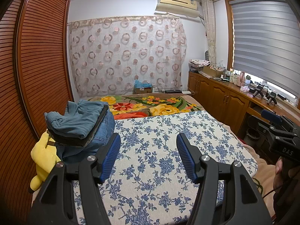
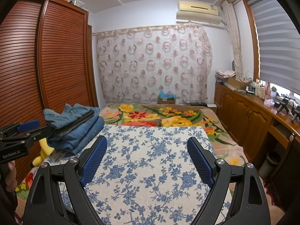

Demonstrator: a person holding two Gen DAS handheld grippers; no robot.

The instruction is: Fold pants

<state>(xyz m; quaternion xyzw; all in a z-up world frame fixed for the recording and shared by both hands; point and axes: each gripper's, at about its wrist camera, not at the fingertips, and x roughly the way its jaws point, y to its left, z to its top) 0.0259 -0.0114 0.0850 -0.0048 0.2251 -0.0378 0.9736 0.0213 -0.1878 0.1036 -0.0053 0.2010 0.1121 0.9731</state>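
A pile of folded pants (image 1: 82, 127) lies at the left edge of the bed: blue jeans at the bottom, a dark pair in between, a teal pair on top. The same pile (image 2: 75, 127) shows at the left in the right wrist view. My left gripper (image 1: 148, 146) hovers open over the blue-flowered board (image 1: 159, 150), just right of the pile, nothing between its fingers. My right gripper (image 2: 147, 150) is open wider over the same board (image 2: 150, 159), also holding nothing. Each gripper shows at the edge of the other's view.
A yellow plush toy (image 1: 44, 159) lies beside the pile at the bed's left edge. A slatted wooden wardrobe (image 1: 37, 65) stands at the left. A bright flowered blanket (image 1: 150, 106) covers the far bed. Wooden cabinets (image 1: 221, 97) with bottles run along the right under the window.
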